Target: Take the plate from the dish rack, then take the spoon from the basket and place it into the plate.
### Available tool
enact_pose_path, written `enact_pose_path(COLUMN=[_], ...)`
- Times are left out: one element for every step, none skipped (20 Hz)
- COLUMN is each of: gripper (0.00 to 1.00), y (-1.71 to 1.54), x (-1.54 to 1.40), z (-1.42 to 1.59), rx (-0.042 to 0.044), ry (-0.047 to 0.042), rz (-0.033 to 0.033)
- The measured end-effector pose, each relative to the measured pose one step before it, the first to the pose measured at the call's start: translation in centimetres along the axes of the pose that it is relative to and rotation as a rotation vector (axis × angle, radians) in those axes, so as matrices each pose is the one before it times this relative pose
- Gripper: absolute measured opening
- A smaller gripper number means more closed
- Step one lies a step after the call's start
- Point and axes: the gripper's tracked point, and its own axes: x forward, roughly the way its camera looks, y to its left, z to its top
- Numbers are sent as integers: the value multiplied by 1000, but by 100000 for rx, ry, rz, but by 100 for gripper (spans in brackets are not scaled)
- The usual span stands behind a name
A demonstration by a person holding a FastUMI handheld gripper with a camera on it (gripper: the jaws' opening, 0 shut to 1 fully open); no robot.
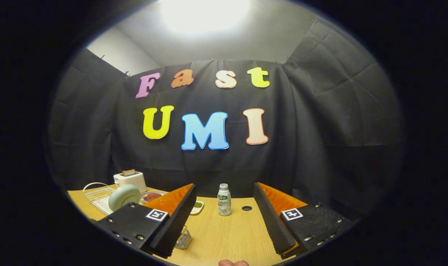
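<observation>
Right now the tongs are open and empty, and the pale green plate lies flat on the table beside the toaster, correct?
Not quite. In the gripper view the tongs are open and empty, but the pale green plate stands on edge in the white wire dish rack beside the toaster.

The gripper [224, 218] has two black wedge fingers [177, 221] with ribbed inner pads, orange backs, silver screws, and a square black-and-white marker each; what may be a fingertip [233, 263] shows at 6 o'clock
</observation>
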Motion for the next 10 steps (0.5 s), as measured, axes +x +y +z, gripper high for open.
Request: enact_pose_path(gripper=[96, 96, 96, 96, 96, 96, 96, 96, 96, 96], y=[235, 457, 401, 356, 664, 737, 536, 725, 802, 907], x=[-476, -396, -270, 50, 21, 262, 289, 286, -32, 45], z=[1262, 954, 1078, 665, 632, 523, 385, -53, -15, 572], rx=[1451, 812, -478, -1560, -1470, -1142, 74, 652, 110, 211], ry=[-415, -899, -1306, -968, -758, -769, -246, 1527, 1421, -393], rz=[-582, -25, -161, -11, 726, 92, -1276, -1283, -1317, -848])
